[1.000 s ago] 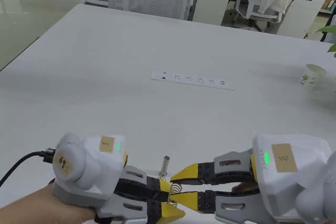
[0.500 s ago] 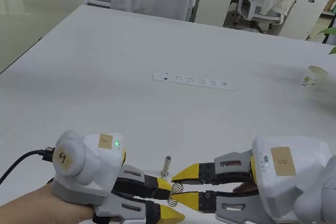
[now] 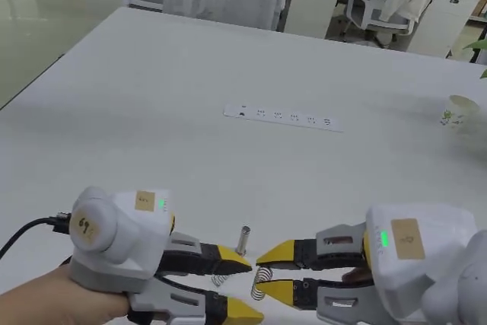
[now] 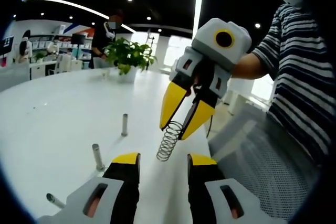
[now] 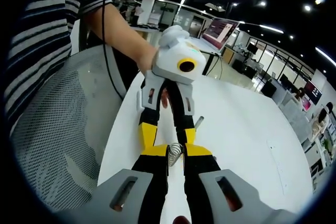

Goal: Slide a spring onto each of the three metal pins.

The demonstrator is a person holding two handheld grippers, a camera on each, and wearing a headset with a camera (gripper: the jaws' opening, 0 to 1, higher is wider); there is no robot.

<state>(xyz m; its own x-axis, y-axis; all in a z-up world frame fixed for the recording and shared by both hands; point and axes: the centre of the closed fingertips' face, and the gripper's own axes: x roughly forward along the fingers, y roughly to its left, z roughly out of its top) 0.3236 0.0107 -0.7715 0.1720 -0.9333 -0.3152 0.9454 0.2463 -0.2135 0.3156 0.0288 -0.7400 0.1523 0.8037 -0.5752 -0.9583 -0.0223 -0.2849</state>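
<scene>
One spring (image 4: 169, 141) is pinched between the yellow tips of the right gripper (image 5: 175, 153), whose two jaws are pressed in on its upper coils. In the left gripper view the spring is seen hanging at a slant from those tips, above the white table (image 3: 190, 74) and just in front of the left gripper (image 4: 164, 161). The left gripper's two jaws are spread apart, and nothing is held between them.

Three metal pins are counted in the left gripper view. Two are standing upright on the table, the farther pin (image 4: 125, 124) and the nearer pin (image 4: 98, 157), and both are bare. A third pin (image 4: 55, 200) is seen low at the edge of that view, at a slant; whether it is lying flat cannot be told.

In the head view the two grippers are pointed at each other, tips close together, with one upright pin just beyond them. A faint coil shape is seen under the left gripper's jaws there, but it is too small to be made out. Farther back on the table one power strip (image 3: 281, 118) and one paper cup (image 3: 455, 109) are seen.
</scene>
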